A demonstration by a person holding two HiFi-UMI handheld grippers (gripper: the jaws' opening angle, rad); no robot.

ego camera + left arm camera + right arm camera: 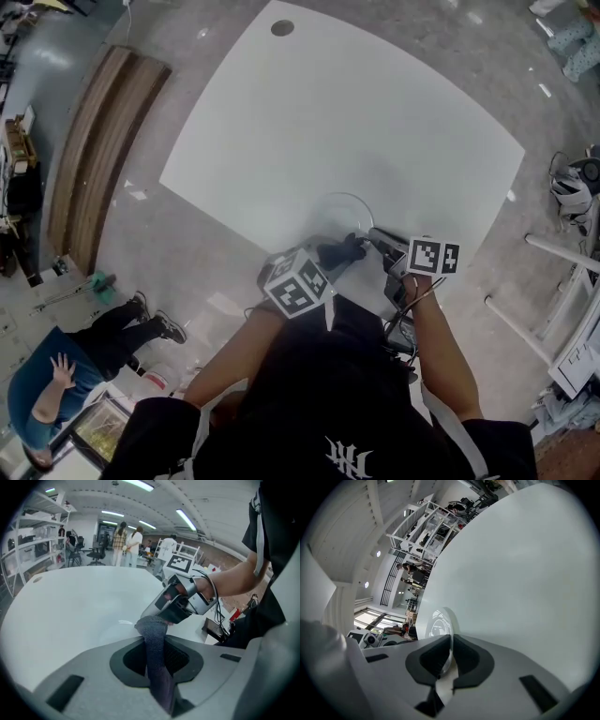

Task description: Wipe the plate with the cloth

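A clear glass plate (337, 212) lies on the white table (356, 122) close to its near edge. My right gripper (373, 235) is shut on the plate's near rim. In the right gripper view the plate (439, 624) stands edge-on between the closed jaws of the right gripper (451, 654). My left gripper (323, 262) is shut on a dark grey cloth (342, 251) beside the plate. In the left gripper view the cloth (153, 637) sticks up between the jaws of the left gripper (153, 654), its tip touching the right gripper (180, 604). The plate (117, 626) shows only faintly there.
A round cable hole (282, 28) is at the table's far corner. A wooden bench (98, 150) lies on the floor to the left, where a person (66, 380) sits. White racks (572, 319) stand at the right. People (126, 543) and shelves (33, 536) are far behind.
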